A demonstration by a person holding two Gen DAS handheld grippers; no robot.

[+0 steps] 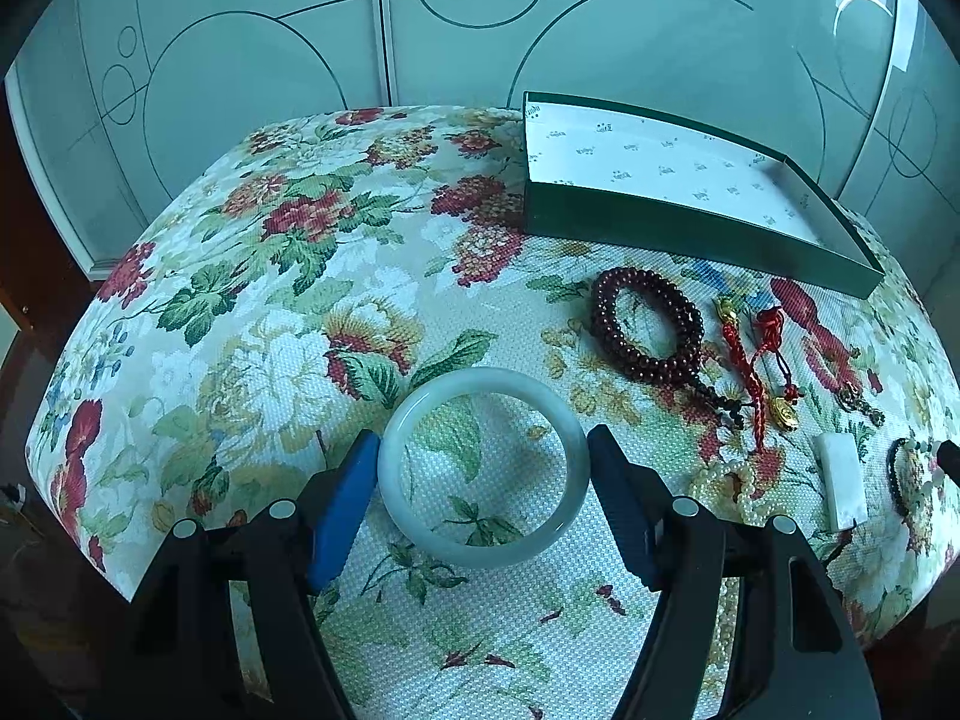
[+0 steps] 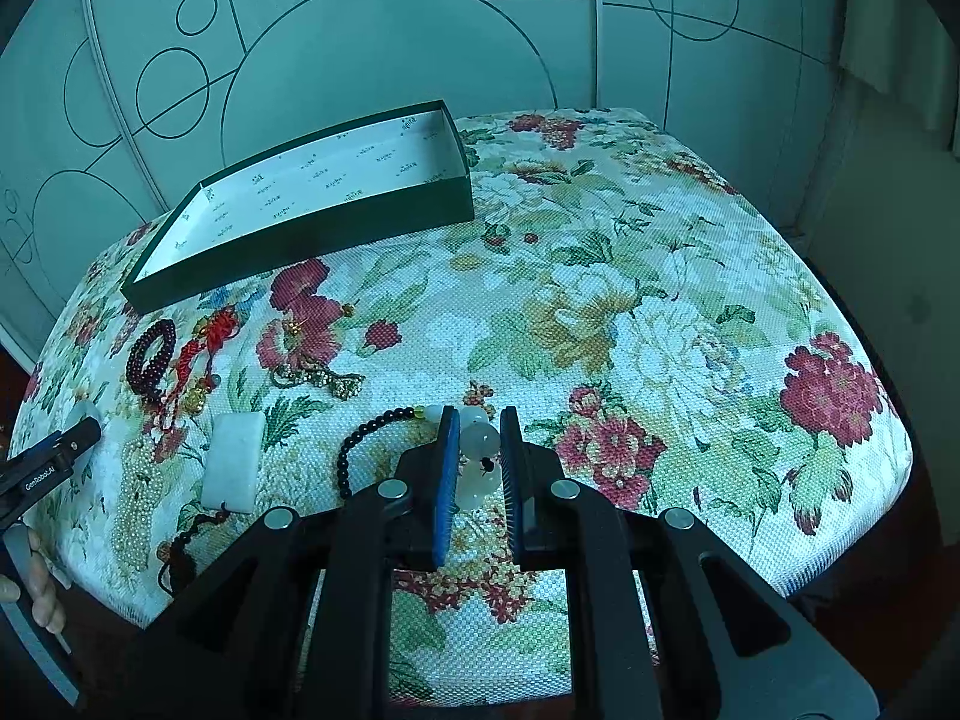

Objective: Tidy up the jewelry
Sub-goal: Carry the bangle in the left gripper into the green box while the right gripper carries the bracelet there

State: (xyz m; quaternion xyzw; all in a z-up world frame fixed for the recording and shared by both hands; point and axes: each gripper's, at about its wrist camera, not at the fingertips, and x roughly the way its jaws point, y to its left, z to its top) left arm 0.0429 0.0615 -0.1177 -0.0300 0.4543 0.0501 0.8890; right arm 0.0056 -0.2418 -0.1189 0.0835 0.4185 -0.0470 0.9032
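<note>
Overall, a floral cushion (image 1: pixel 270 330) is noted beneath both tools, with pale wardrobe doors (image 1: pixel 240 90) drawn with circles beyond it.

An open green box (image 1: pixel 690 234) with a white printed lining is seen far ahead of the left tool (image 1: pixel 483 435) and to its right. From the right tool (image 2: pixel 479 414) it lies far ahead and to the left.

The left tool is clenched on a pale jade bangle (image 1: pixel 486 381). The bangle lies flat on the cushion, and both blue pads are set against its outer rim.

A dark red bead bracelet (image 1: pixel 648 330) is recorded ahead and right of the left tool, short of the box. A red cord charm (image 1: pixel 750 372) with gold pieces lies just right of that bracelet.

A pearl strand (image 1: pixel 732 486) is bunched close beside the left tool's right finger. A white stone slab (image 1: pixel 840 480) lies further right.

The right tool is clenched on the pale beads of a black-and-white bead bracelet (image 2: pixel 480 441). The black beads trail out to that tool's left. Whether the pale beads are lifted off the cushion cannot be told.
</note>
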